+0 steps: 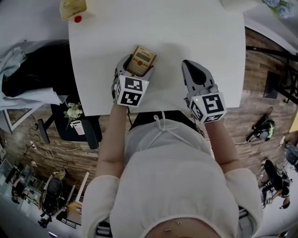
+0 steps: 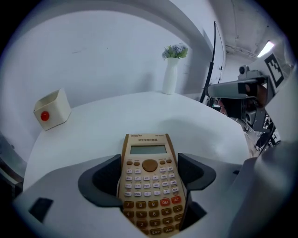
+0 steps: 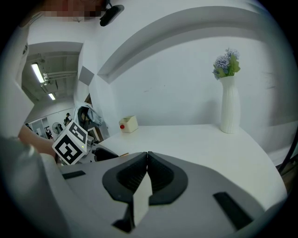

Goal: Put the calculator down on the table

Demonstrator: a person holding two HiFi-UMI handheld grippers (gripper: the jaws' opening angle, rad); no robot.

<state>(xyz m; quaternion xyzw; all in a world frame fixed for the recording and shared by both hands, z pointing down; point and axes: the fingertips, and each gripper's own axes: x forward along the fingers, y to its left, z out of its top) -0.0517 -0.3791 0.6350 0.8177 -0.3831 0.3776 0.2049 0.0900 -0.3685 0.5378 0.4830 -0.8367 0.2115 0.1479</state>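
A tan calculator [image 1: 141,58] sits between the jaws of my left gripper [image 1: 136,66], over the near part of the white table [image 1: 205,32]. In the left gripper view the calculator [image 2: 150,183] lies keys-up with its display pointing away, and the dark fingers [image 2: 104,179] press against both its long sides. Whether it touches the tabletop I cannot tell. My right gripper [image 1: 187,64] hovers to the right of it over the table, apart from the calculator. Its jaws [image 3: 147,155] are shut tip to tip with nothing between them.
A cream box with a red button [image 1: 73,9] stands at the table's far left corner. A white vase with flowers [image 2: 171,74] stands at the far side. The table's near edge [image 1: 163,110] runs just under the grippers, against the person's body. A dark chair [image 1: 32,76] stands at left.
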